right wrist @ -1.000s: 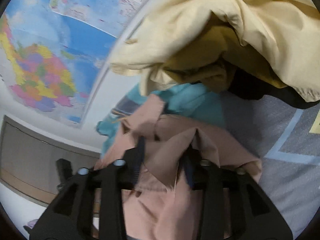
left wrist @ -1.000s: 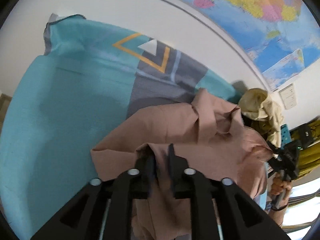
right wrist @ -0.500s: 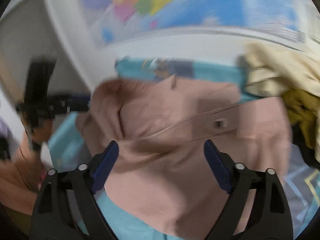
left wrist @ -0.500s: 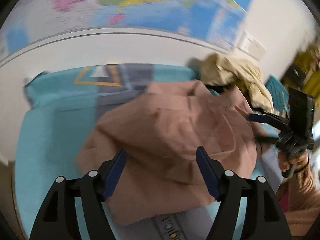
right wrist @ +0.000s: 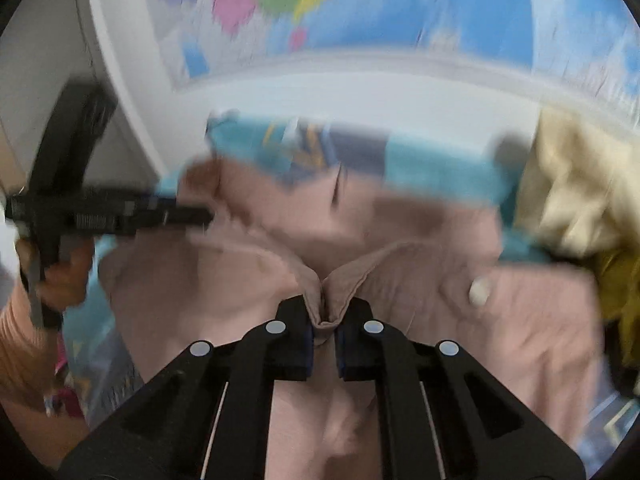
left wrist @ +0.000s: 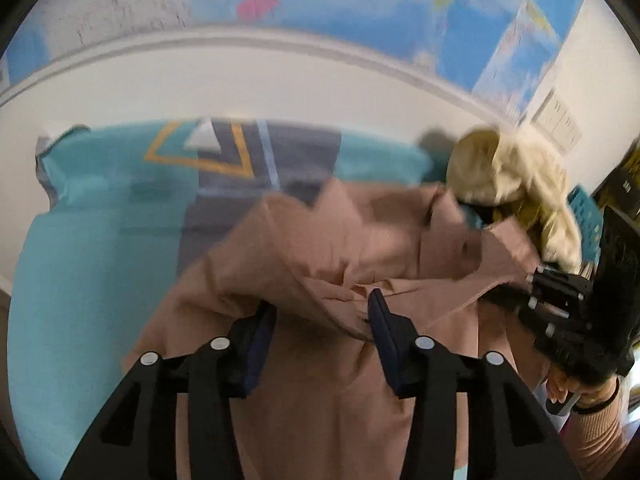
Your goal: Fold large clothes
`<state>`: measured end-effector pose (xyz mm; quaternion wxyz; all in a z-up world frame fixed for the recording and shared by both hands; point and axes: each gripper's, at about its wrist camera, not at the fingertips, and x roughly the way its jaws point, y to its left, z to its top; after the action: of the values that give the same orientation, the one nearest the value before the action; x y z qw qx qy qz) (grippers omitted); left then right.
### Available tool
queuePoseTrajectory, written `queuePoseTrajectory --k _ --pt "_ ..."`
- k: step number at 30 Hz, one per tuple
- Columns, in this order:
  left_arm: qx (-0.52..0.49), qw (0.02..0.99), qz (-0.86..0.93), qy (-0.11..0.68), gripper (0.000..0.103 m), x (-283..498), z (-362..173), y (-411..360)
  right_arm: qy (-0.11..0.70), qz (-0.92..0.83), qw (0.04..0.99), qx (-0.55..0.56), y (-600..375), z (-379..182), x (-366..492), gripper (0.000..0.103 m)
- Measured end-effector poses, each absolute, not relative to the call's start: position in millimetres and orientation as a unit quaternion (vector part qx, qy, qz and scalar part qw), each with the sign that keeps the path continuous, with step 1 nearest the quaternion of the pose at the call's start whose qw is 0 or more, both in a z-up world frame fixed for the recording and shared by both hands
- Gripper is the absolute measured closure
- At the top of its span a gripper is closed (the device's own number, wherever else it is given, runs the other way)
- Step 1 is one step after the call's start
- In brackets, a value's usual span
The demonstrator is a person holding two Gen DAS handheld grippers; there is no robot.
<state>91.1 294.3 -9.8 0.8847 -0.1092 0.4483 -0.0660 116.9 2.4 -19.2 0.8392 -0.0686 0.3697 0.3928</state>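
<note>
Teal and grey patterned bedding [left wrist: 100, 248] covers a bed set against a white wall, with one world map [left wrist: 360, 12] above it. One large dusty-pink garment [left wrist: 320, 264] lies rumpled across the middle of the bed. One right tool [right wrist: 325, 322] is closed tight, pinching a fold of the pink cloth. One left tool [left wrist: 322, 320] has its jaws apart, a ridge of pink cloth lying between them. One heap of cream and mustard clothes [left wrist: 520, 188] sits beside the garment, touching its far edge.

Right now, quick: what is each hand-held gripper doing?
Left hand-held gripper: open, fingers around a fold of the pink garment, not clamped.
Right hand-held gripper: shut on the pink garment.
</note>
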Motion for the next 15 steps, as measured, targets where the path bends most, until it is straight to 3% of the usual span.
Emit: queuePoseTrajectory --k 3,10,11,15 --pt "-0.089 0.902 -0.032 0.422 0.040 89 0 298 0.345 0.374 0.857 -0.084 15 -7 129 0.095" --pt "-0.008 0.890 0.040 0.455 0.032 96 -33 305 0.431 0.337 0.828 -0.127 45 -74 168 0.090" --pt "-0.011 0.886 0.039 0.462 0.032 96 -36 310 0.435 0.341 0.825 -0.119 42 -74 170 0.085" --pt "-0.048 0.881 0.040 0.469 0.032 93 -40 335 0.400 0.346 0.844 -0.088 7 -43 151 0.044"
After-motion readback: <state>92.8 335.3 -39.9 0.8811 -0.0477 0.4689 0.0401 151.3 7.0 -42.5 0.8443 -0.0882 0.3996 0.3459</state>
